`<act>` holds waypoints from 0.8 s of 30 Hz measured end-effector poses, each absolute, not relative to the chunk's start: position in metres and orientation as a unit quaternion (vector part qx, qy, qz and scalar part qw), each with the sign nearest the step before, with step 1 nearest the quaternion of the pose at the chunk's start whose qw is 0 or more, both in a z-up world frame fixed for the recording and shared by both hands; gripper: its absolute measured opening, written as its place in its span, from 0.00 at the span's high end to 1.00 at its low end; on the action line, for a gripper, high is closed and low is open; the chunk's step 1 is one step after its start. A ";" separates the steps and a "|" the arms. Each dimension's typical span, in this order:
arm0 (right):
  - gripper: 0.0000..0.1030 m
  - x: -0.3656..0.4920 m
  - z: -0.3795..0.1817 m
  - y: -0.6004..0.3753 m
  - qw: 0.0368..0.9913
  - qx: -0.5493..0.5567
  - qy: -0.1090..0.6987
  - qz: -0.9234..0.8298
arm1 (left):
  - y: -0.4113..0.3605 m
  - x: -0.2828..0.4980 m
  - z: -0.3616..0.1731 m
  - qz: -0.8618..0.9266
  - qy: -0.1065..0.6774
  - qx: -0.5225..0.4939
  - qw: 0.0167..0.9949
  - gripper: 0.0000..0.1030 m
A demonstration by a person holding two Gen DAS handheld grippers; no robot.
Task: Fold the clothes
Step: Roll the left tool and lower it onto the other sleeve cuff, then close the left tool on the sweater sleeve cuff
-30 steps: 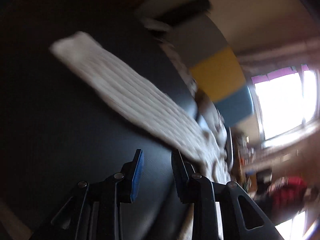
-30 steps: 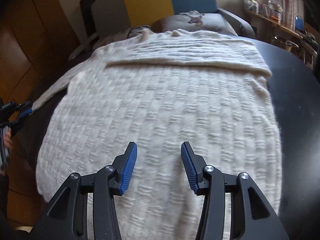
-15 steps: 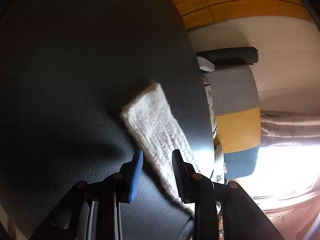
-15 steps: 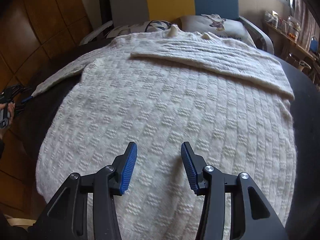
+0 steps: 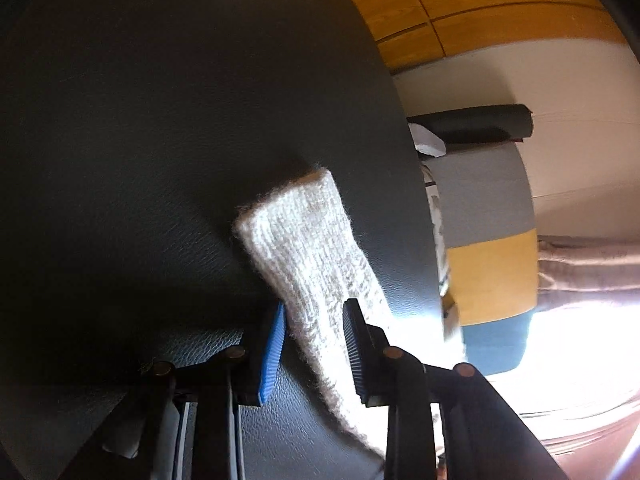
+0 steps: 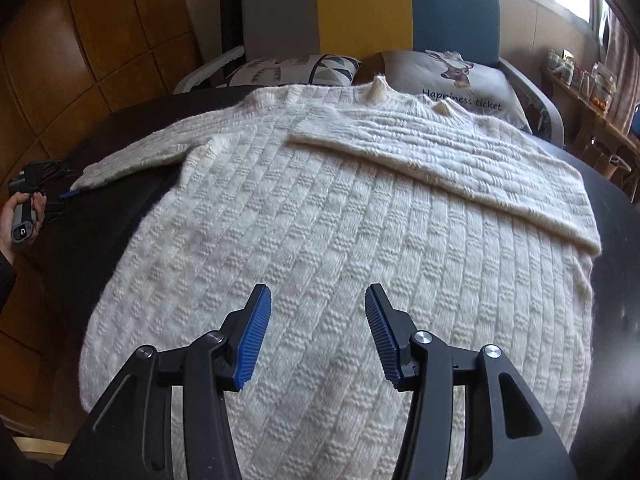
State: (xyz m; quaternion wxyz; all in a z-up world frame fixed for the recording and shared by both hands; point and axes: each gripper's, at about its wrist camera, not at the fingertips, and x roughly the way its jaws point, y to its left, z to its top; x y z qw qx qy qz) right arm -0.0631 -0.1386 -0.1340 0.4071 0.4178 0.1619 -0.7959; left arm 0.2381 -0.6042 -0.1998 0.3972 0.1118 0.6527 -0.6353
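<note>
A cream knit sweater [image 6: 340, 240] lies flat on a round black table [image 6: 612, 216]. Its right sleeve [image 6: 460, 160] is folded across the chest. Its left sleeve [image 6: 132, 160] stretches out to the left. In the left wrist view that sleeve's cuff end [image 5: 308, 248] lies on the black table [image 5: 160, 140], and my left gripper [image 5: 316, 320] is open with the sleeve between its fingers. The left gripper also shows in the right wrist view [image 6: 44, 196], at the cuff. My right gripper [image 6: 316, 304] is open and empty above the sweater's lower body.
A grey, yellow and blue armchair [image 6: 368, 8] with two cushions [image 6: 452, 76] stands behind the table. Wood-panelled wall [image 6: 100, 40] is at the left. A shelf with jars [image 6: 580, 76] and a bright window are at the right.
My left gripper has closed in on the left sleeve's cuff, which now sits between its open fingers. My right gripper has drawn back slightly over the sweater and stays open.
</note>
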 end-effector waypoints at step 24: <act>0.49 -0.142 -0.139 -0.113 0.354 0.456 0.059 -0.815 | -0.570 0.109 -0.075 -0.821 0.466 0.136 0.300 0.97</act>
